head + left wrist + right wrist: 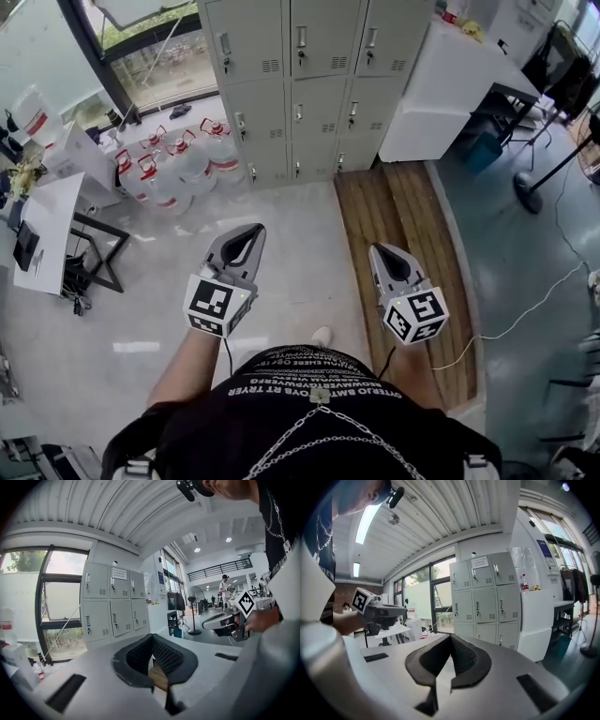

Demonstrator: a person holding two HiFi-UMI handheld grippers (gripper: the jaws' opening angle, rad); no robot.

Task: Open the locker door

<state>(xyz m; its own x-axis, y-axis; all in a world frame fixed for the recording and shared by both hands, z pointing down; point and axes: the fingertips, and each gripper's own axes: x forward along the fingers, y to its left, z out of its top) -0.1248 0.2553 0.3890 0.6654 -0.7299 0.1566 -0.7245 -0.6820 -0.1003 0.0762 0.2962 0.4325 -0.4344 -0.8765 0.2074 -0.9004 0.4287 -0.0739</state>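
A bank of grey metal lockers (300, 84) stands against the far wall, all doors closed, each with a small handle. It also shows in the left gripper view (112, 606) and the right gripper view (485, 602). My left gripper (251, 228) is held at waist height, well short of the lockers, its jaws shut with nothing in them (152, 637). My right gripper (380, 249) hangs beside it over the wooden strip, also shut and empty (450, 636). Neither touches anything.
Several large water bottles (178, 159) stand on the floor left of the lockers. A white counter (441, 84) adjoins them on the right. A wooden floor strip (403, 216) leads toward the lockers. A desk (47, 225) is at left, a fan stand (534, 187) and cable (525, 309) at right.
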